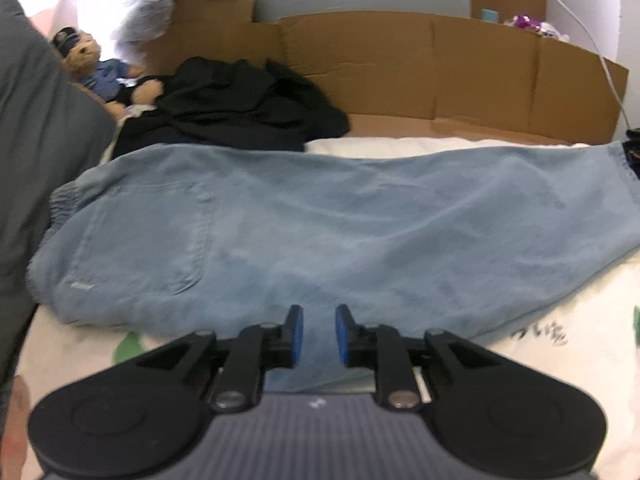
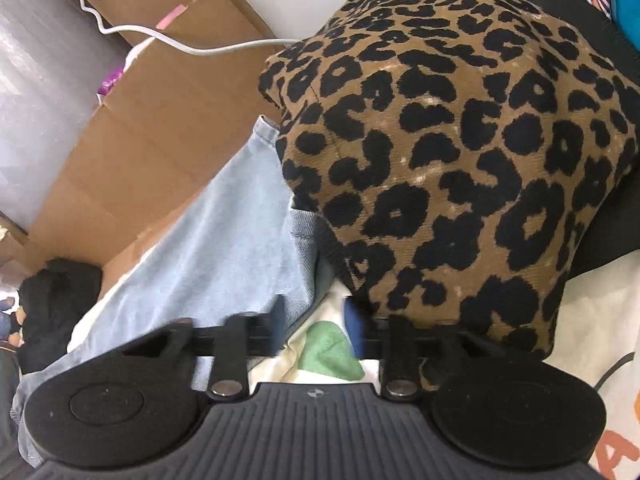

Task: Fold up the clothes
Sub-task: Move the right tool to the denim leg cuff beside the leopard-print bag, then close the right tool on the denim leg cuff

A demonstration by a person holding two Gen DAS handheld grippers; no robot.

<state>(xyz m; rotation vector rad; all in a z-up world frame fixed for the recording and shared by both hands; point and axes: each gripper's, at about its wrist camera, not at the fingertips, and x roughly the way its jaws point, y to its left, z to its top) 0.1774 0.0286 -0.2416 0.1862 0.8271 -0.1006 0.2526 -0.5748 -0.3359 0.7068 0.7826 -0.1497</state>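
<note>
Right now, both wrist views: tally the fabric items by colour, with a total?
Light blue: 1, the jeans, laid flat across the bed.
Black: 1, the crumpled garment behind them.
Leopard print: 1, the leopard-print piece at the jeans' hem end.
Grey: 1, the grey fabric at the left edge.
Total: 4

One pair of light blue jeans [image 1: 340,224] lies across the bed, one black garment heap [image 1: 236,104] sits far left, one teddy bear [image 1: 96,68] further left, one leopard-print garment [image 2: 448,152] at right, two grippers near
</note>
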